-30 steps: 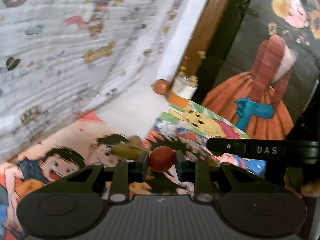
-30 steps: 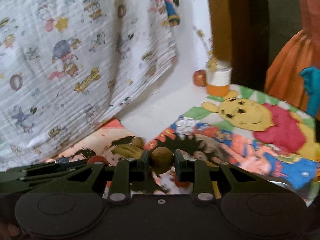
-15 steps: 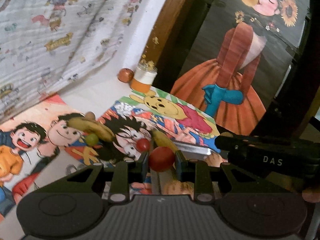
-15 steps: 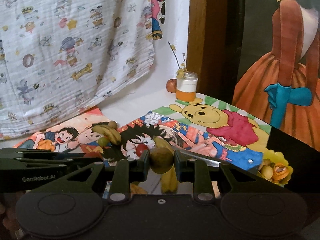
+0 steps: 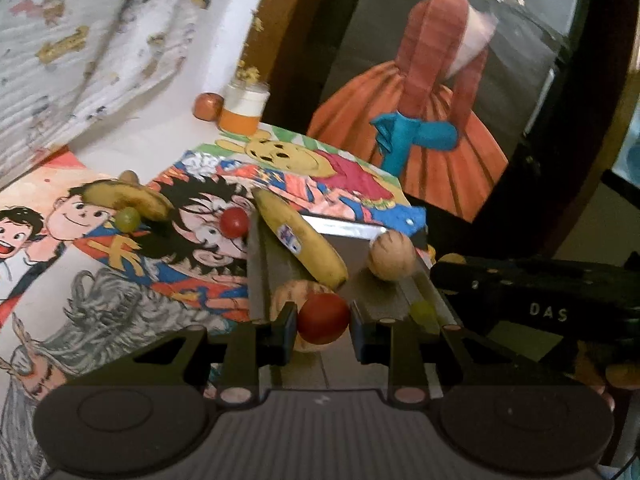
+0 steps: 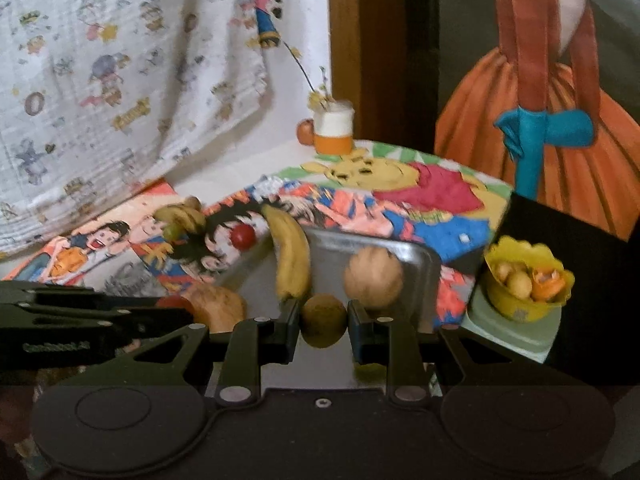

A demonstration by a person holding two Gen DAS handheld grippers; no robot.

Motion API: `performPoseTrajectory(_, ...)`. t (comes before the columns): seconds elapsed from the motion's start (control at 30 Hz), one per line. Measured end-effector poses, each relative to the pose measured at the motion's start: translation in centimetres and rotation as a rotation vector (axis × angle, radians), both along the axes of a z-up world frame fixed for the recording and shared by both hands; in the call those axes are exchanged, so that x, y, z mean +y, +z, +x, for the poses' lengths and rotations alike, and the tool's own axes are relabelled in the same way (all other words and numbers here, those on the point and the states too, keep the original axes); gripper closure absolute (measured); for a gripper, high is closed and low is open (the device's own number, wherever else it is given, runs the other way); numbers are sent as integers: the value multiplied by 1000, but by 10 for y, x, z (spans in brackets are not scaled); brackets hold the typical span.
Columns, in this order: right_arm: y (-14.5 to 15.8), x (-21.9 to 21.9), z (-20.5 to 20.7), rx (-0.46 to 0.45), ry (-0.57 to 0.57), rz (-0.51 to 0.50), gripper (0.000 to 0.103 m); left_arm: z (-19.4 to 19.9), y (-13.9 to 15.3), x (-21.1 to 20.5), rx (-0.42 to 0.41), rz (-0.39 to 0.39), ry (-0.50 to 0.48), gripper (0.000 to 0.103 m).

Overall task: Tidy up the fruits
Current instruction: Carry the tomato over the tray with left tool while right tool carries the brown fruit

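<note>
Transport step in hand. My left gripper (image 5: 323, 322) grasps a small red round fruit (image 5: 322, 318); my right gripper (image 6: 323, 320) grasps a brownish-green oval fruit (image 6: 323, 321). Both hang above the metal tray (image 6: 416, 258) near the counter's front edge. Next move, I judge: lower, then release onto bare tray.

Both wrist views, perhaps overlapping tray (image 5: 360, 232) (image 6: 416, 258)

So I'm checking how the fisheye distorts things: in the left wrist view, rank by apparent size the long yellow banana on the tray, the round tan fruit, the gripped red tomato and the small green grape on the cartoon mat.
1. Long yellow banana
2. Red tomato and round tan fruit: alike; tomato is nearer, so unsure
3. Small green grape
</note>
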State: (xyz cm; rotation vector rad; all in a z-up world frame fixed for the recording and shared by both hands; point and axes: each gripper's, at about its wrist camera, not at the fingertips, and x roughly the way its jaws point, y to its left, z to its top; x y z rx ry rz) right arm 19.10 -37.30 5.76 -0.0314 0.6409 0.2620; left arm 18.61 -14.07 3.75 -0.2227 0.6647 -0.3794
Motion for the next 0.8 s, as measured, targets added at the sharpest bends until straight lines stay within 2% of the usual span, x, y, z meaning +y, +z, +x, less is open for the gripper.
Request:
performPoseTrajectory(0.4, -30, -7, -3, 47, -16, 14, 75, -13, -16, -20, -5, 94, -104, 72)
performPoseTrajectory(0.8, -38, -2, 3, 40, -13, 2, 75, -5, -29, -22, 25, 102, -98, 72)
